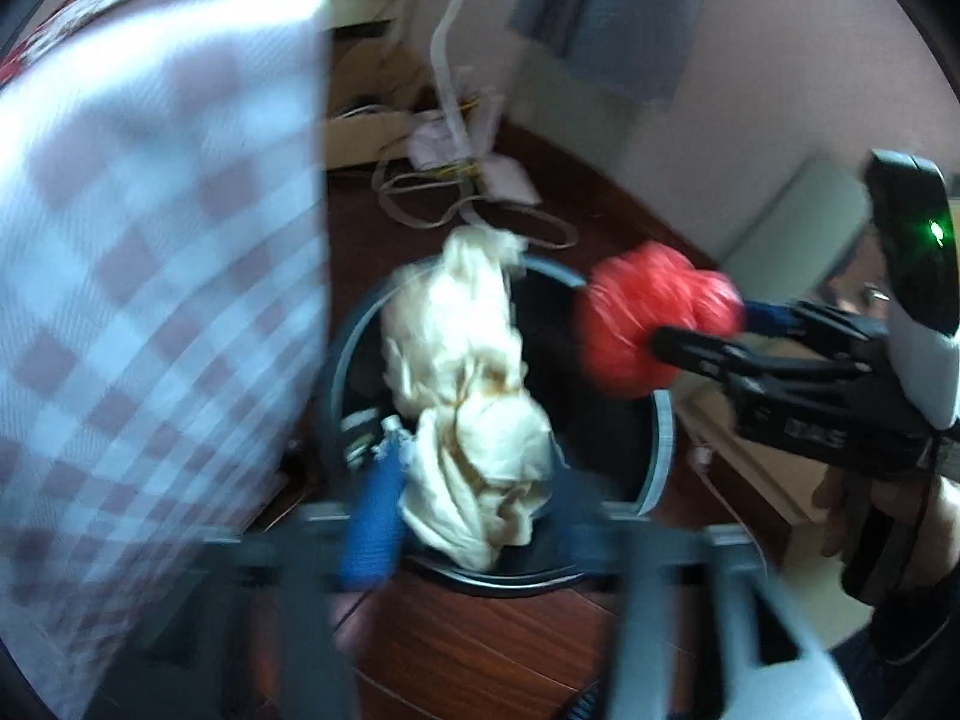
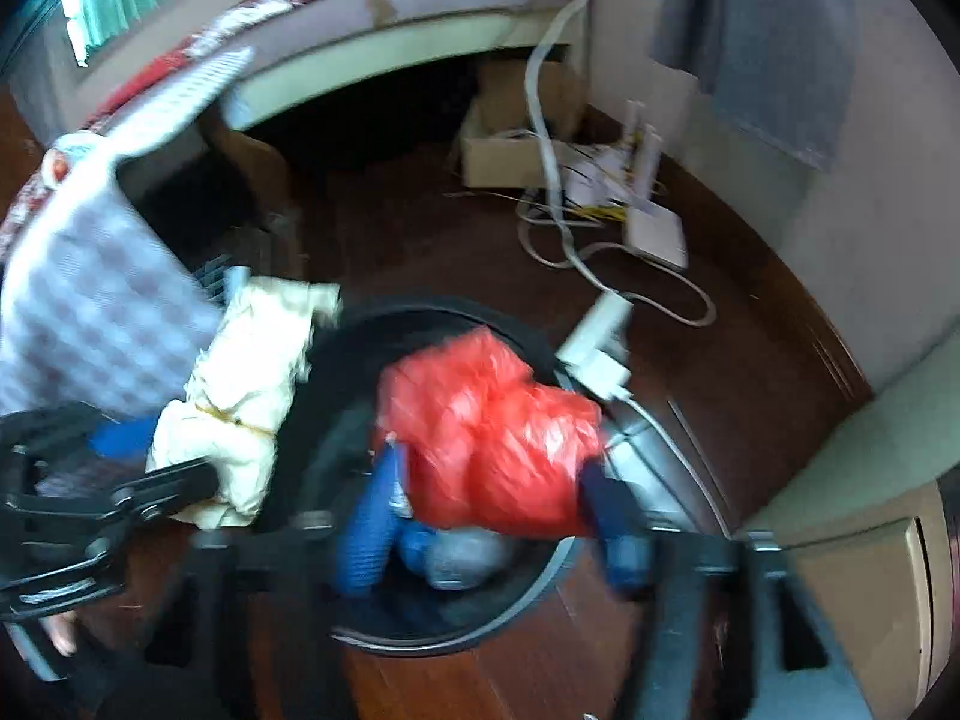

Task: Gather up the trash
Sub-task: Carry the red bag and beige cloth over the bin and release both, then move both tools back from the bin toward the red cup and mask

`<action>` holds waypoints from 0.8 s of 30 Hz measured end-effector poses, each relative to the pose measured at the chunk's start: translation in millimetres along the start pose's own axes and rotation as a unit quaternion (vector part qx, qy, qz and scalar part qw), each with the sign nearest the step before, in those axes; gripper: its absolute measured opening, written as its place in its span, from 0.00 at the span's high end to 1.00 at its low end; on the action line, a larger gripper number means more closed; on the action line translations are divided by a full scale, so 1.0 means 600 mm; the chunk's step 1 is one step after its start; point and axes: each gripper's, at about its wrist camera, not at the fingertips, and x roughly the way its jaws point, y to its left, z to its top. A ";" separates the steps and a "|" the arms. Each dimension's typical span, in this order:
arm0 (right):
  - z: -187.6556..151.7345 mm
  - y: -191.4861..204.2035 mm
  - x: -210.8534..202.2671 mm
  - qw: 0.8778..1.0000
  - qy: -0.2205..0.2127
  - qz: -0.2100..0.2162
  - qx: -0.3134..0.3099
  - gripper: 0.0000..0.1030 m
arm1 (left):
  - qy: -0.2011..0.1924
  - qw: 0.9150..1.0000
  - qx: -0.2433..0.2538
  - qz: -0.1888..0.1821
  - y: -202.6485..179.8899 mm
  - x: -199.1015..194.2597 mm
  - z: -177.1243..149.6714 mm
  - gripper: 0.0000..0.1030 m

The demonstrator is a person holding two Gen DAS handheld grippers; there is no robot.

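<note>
A round black trash bin with a grey rim (image 1: 663,438) (image 2: 564,558) stands on the dark wood floor. Over its mouth hangs a crumpled cream paper wad (image 1: 474,408) (image 2: 240,390), loose between the spread blue-padded fingers of my left gripper (image 1: 480,462) (image 2: 156,444), which is open. A red plastic bag (image 1: 648,318) (image 2: 492,414) sits over the bin's right half, between the fingers of my right gripper (image 2: 492,462) (image 1: 702,324). That gripper is open too, its pads wide apart. Both views are blurred. Some grey-blue trash (image 2: 462,558) lies inside the bin.
A checkered cloth (image 1: 150,300) (image 2: 102,312) hangs from the bed close at the left. Cables and a white router (image 2: 654,237) litter the floor behind the bin, by a cardboard box (image 2: 510,156). A white adapter (image 2: 600,348) rests at the bin's rim. A pale cabinet (image 2: 870,570) stands at the right.
</note>
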 end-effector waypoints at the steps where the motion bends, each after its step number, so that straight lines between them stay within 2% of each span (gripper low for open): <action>1: -0.004 -0.011 0.005 1.000 0.007 -0.010 0.012 0.03 | -0.009 1.000 -0.014 0.017 0.009 -0.001 -0.007 0.16; 2: -0.008 -0.020 0.008 1.000 0.009 -0.018 0.021 0.01 | -0.011 0.999 -0.022 0.021 0.014 -0.001 -0.011 0.16; 5: -0.017 -0.029 0.006 0.999 0.011 -0.031 0.024 0.01 | -0.004 0.998 -0.034 0.046 0.026 0.004 -0.026 0.06; 9: -0.020 -0.018 -0.004 0.999 0.006 -0.035 0.009 0.01 | -0.010 0.998 -0.036 0.056 0.034 0.000 -0.033 0.03; 16: -0.015 0.010 -0.006 0.999 0.002 -0.033 -0.010 0.01 | -0.015 0.997 -0.038 0.062 0.045 -0.007 -0.026 0.02; 24: -0.010 0.000 -0.028 0.999 -0.016 -0.037 0.007 0.01 | -0.023 0.997 -0.035 0.059 0.047 -0.025 -0.024 0.02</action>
